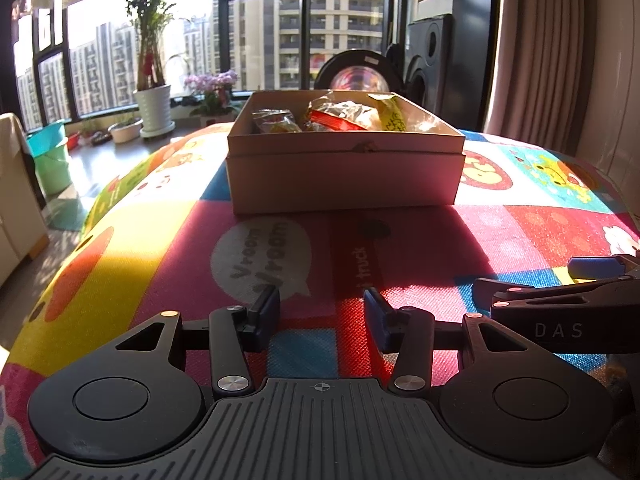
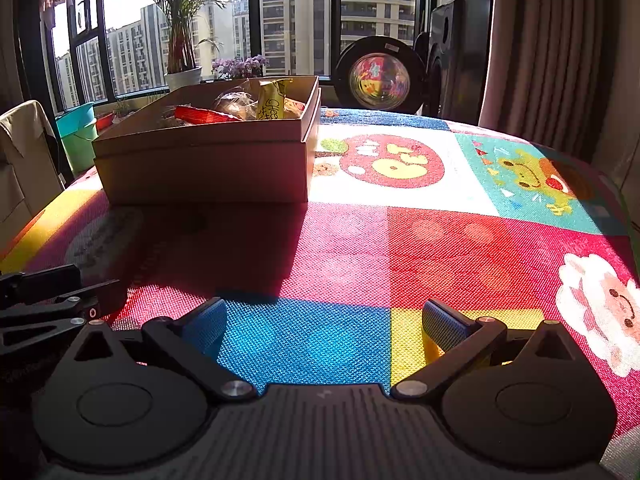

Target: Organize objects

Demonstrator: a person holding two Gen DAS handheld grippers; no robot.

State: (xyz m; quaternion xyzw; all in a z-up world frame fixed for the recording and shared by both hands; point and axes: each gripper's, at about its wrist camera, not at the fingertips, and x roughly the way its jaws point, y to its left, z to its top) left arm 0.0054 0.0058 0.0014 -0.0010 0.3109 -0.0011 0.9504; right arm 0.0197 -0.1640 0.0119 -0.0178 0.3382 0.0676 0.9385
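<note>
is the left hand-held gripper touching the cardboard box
Apart. The left wrist view shows the left hand-held gripper open and empty, with a wide stretch of bare play mat between its fingertips and the cardboard box.

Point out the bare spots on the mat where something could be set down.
Free: the mat between the cardboard box and both open grippers, left and right, and the stretch to the right of the box toward the curtain. Crowded: the box interior, full of snack packets.
</note>
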